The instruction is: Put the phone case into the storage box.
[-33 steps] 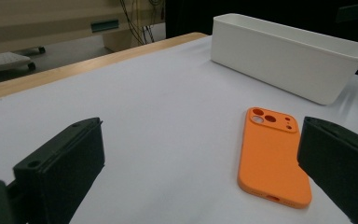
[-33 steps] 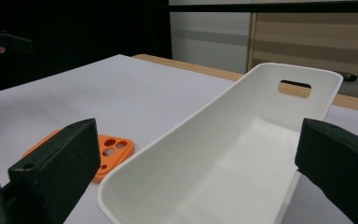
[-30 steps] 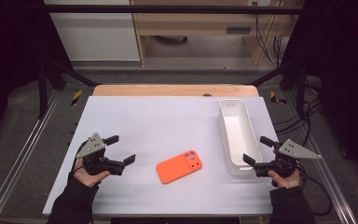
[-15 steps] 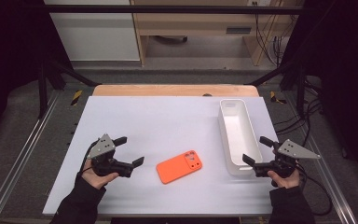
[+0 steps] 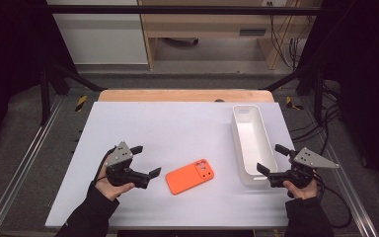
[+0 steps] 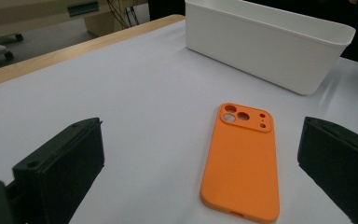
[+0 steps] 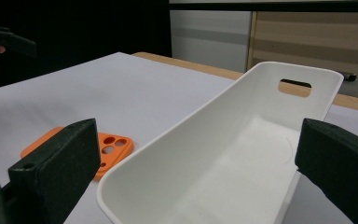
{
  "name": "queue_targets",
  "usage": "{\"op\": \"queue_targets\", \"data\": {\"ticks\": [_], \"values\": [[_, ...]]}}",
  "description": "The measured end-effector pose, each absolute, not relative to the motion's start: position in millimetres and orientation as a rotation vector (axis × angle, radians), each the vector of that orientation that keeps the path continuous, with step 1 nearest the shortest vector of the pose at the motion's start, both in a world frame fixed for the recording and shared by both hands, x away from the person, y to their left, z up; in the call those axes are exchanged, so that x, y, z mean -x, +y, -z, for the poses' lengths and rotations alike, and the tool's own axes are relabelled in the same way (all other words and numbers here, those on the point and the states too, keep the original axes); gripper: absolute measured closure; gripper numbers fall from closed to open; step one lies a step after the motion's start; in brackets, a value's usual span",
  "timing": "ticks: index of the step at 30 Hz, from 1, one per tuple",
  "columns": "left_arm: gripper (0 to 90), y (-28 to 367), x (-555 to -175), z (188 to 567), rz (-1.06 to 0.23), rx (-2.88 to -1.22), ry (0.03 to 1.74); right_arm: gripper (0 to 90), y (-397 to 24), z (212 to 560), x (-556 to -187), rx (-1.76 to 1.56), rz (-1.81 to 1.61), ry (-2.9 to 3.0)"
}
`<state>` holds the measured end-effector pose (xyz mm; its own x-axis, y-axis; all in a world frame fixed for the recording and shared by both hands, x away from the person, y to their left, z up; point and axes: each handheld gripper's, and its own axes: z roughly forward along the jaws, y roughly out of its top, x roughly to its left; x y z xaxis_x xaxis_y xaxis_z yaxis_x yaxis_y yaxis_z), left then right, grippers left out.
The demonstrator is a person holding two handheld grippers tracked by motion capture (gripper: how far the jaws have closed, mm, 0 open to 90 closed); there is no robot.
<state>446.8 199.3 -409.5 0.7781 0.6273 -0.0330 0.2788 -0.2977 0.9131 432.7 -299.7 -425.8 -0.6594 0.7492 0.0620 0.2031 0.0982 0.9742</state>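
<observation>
Item: orange phone case [image 5: 189, 176], flat on the white table [image 5: 177, 123], camera cut-outs toward the far right, near-centre, untouched. Item: white bin [image 5: 251, 143], long and narrow, right of the case and apart from it; interior held nothing; slot handle at its far end. Left gripper [image 5: 145, 161] was released, jaws spread, just left of the case. Right gripper [image 5: 271, 160] was released, jaws spread, at the bin's near end.

phone case [image 7: 77, 144]: near part hidden behind jaw and tray [image 7: 223, 154] wall | tray: near end cut off by bottom edge
</observation>
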Motion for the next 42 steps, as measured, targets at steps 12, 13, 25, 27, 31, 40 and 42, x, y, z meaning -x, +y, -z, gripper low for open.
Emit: {"op": "queue_targets", "data": {"ticks": [12, 13, 25, 27, 31, 40, 42], "values": [[0.0, 179.7, -452.7, 404.5, -0.374, -1.916, 0.658, 0.4, -299.5, 426.0, -432.6, -0.930, -1.585, 1.931], [0.0, 177.2, -453.3, 404.3, -0.371, -1.918, 0.655, 0.4, -299.7, 425.9, -432.7, -0.929, -1.590, 1.930], [0.0, 154.0, -460.1, 405.1, -0.339, -1.962, 0.624, 0.4, -300.3, 425.7, -432.6, -0.931, -1.585, 1.928], [0.0, 150.1, -461.3, 405.0, -0.332, -1.974, 0.620, 0.4, -300.6, 425.5, -432.5, -0.931, -1.586, 1.927], [0.0, 143.7, -463.9, 406.7, -0.325, -1.992, 0.617, 0.4, -300.1, 425.7, -432.6, -0.931, -1.585, 1.929], [0.0, 129.9, -468.8, 412.5, -0.300, -2.047, 0.611, 0.4, -300.0, 425.9, -432.8, -0.935, -1.582, 1.928], [0.0, 126.6, -469.8, 414.3, -0.292, -2.059, 0.608, 0.4, -299.9, 426.1, -433.0, -0.930, -1.585, 1.931]]}}
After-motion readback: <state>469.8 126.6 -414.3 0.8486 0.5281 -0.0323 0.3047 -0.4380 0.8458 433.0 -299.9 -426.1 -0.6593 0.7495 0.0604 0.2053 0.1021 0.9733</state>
